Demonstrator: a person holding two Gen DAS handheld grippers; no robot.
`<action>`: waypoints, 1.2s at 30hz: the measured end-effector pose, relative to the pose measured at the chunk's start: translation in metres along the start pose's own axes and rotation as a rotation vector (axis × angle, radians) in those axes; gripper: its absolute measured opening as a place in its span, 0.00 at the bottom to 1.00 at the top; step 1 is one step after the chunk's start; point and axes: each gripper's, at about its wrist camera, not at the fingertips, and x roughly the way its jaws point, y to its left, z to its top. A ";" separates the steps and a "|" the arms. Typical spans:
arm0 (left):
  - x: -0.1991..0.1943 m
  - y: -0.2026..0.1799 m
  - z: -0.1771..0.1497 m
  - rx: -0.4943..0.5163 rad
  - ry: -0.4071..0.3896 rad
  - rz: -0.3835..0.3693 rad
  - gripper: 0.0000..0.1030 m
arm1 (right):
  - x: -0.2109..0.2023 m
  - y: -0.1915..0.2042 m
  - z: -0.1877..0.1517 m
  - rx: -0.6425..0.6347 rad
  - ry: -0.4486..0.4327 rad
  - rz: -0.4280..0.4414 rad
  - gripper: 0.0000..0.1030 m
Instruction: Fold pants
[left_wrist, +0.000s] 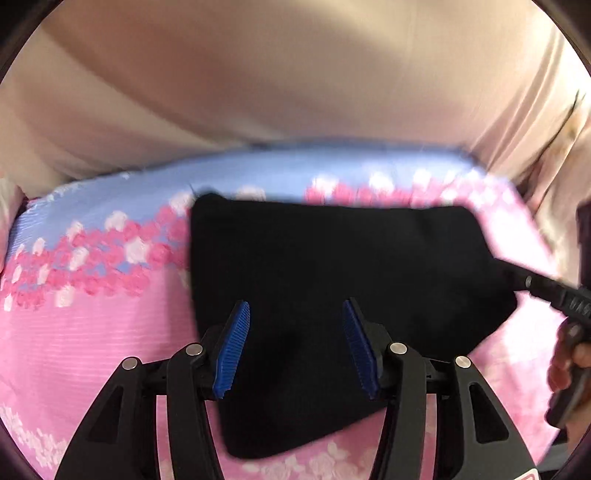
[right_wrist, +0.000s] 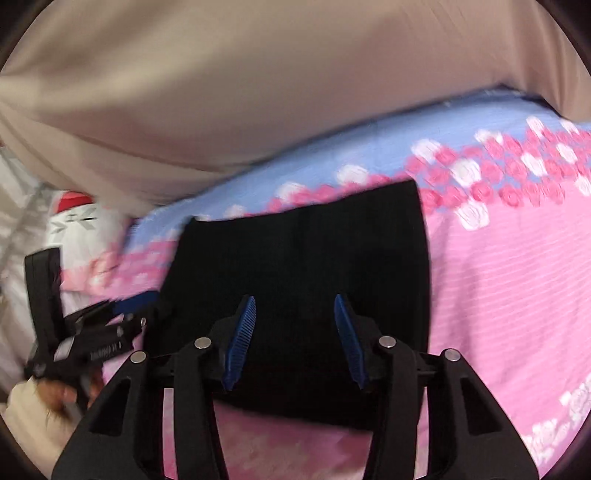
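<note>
The black pants (left_wrist: 332, 280) lie folded into a compact rectangle on a pink and blue flowered bed cover (left_wrist: 92, 332). They also show in the right wrist view (right_wrist: 303, 266). My left gripper (left_wrist: 295, 314) hovers over the near part of the pants, open and empty, its blue pads (left_wrist: 236, 332) wide apart. My right gripper (right_wrist: 294, 314) hovers over the pants too, open and empty. The right gripper shows at the right edge of the left wrist view (left_wrist: 554, 291), by the pants' right edge. The left gripper shows at the left in the right wrist view (right_wrist: 122, 317).
A beige fabric surface (left_wrist: 277, 81) rises behind the bed cover. A white item with a red top (right_wrist: 74, 221) lies at the left beyond the bed. The bed cover (right_wrist: 498, 277) stretches to the right of the pants.
</note>
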 end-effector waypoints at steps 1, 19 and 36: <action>0.014 -0.001 -0.002 -0.001 0.027 0.028 0.49 | 0.007 -0.007 -0.001 0.003 0.009 -0.013 0.25; 0.028 -0.011 -0.007 -0.005 0.034 0.144 0.59 | 0.002 -0.010 -0.008 -0.049 0.047 -0.173 0.16; 0.004 -0.012 -0.059 -0.045 0.085 0.158 0.66 | 0.023 0.040 -0.042 -0.215 0.164 -0.056 0.06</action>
